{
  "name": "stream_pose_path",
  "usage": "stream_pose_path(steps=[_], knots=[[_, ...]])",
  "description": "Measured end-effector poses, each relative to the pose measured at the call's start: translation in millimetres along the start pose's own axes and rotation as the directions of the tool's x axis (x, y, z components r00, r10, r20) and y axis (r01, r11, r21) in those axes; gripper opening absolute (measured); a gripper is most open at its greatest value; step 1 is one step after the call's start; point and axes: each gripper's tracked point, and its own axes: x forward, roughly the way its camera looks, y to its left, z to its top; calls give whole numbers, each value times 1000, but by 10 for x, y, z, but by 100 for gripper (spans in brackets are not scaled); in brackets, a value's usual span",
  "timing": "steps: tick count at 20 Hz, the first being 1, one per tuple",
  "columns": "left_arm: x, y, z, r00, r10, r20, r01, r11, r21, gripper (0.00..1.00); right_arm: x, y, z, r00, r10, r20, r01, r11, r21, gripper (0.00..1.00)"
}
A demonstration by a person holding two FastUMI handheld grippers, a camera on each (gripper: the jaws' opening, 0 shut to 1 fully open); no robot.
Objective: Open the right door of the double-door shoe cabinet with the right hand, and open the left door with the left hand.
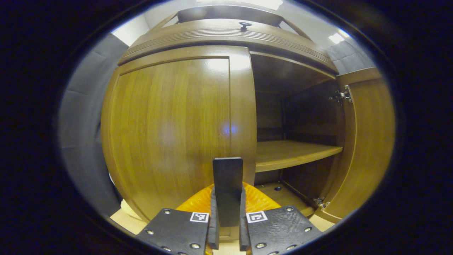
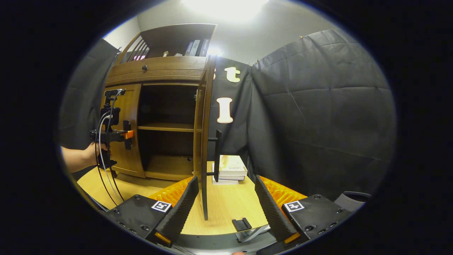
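Note:
In the left gripper view, the brown wooden shoe cabinet's left door (image 1: 170, 134) is closed and its right door (image 1: 368, 141) stands swung wide open. My left gripper (image 1: 228, 200) is shut on the left door's dark vertical handle (image 1: 227, 173), a finger pressing on each side. In the right gripper view the right door (image 2: 204, 141) shows edge-on with its bar handle (image 2: 217, 152) facing right. My right gripper (image 2: 226, 207) is open, its fingers spread wide just in front of that door's lower edge, touching nothing. A hand (image 2: 81, 157) holds the left gripper (image 2: 115, 134) at the left door (image 2: 127, 141).
Inside the open half are a wooden shelf (image 1: 290, 152) and a bare floor board. A stack of books (image 2: 230, 170) lies on the light wooden table (image 2: 226, 205) behind the open door. A small black clip (image 2: 242, 224) sits at the table's near edge. Black cloth walls stand close on the right.

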Motion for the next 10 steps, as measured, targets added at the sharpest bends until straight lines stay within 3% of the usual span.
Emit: stream_pose_path(steps=[4, 10], knots=[[-105, -5, -18, 1000, -6, -23, 6, 1000, 5, 19, 47, 39, 20, 1000, 23, 11, -23, 1000, 11, 100], [-435, 53, -5, 999, -27, -20, 27, 1000, 2, 18, 154, 172, 64, 997, 74, 23, -75, 997, 30, 100]])
